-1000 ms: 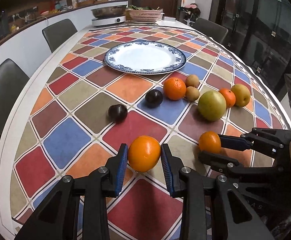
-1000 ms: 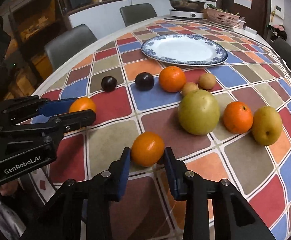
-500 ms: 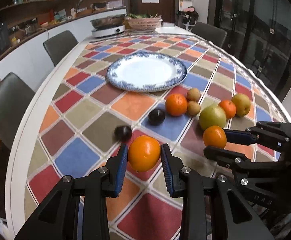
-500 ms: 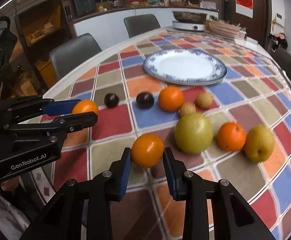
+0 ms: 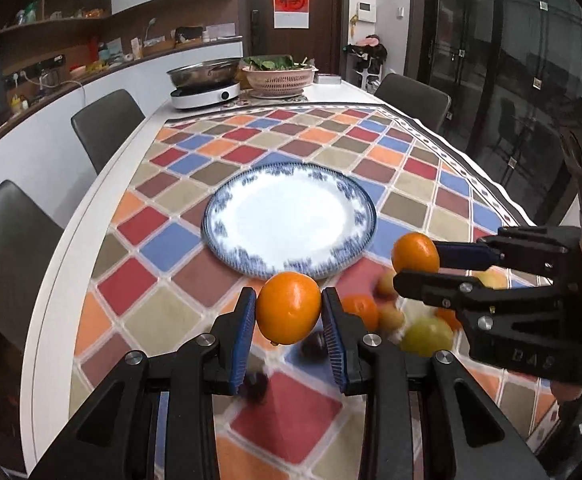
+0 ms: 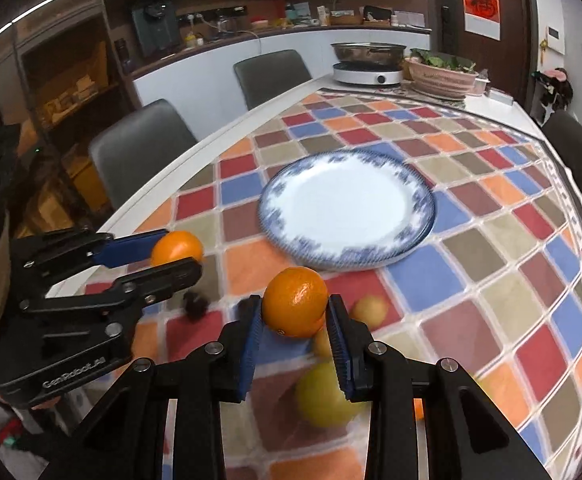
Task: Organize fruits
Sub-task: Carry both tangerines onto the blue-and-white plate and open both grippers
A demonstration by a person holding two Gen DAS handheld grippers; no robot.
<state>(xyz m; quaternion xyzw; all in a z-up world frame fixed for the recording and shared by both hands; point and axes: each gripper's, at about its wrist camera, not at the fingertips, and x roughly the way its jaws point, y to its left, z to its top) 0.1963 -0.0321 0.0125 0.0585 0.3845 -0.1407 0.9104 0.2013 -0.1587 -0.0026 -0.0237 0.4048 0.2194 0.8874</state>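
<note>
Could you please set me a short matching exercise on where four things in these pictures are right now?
Things:
1. left tongs
2. plate
3. steel pan
4. pink basket

Places or states:
A. on the white cooker at the table's far end
B. holds green leaves
C. bare, on the checked cloth
D. shut on an orange

Pairs: 1-D, 2-C, 3-A, 4-B

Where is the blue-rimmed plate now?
In both wrist views the plate lies mid-table on the checkered cloth, just beyond the two held oranges.
</note>
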